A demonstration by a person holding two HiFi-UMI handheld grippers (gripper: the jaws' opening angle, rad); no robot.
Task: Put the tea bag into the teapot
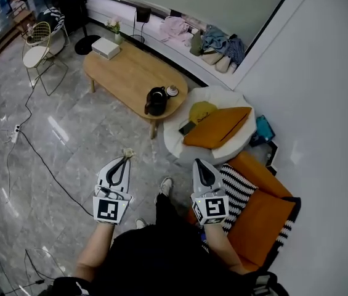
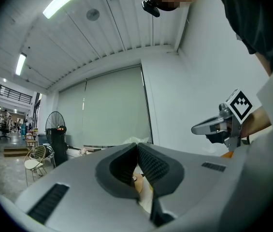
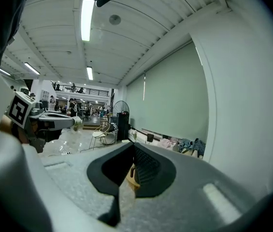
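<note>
Both pairs of jaws are pressed fully together. The left gripper (image 1: 126,158) pinches a small pale tea bag (image 1: 128,153) at its very tips. Its own view shows only the tips meeting, with the bag hidden past them; the right gripper view catches it as a pale blur. The right gripper (image 1: 199,162) is clenched on nothing. The teapot (image 1: 156,101) stands on the table (image 1: 124,73), at 12 o'clock from the grippers and well apart from the bag. A small round thing (image 1: 172,91) sits at the pot's 1 o'clock, too small to identify.
</note>
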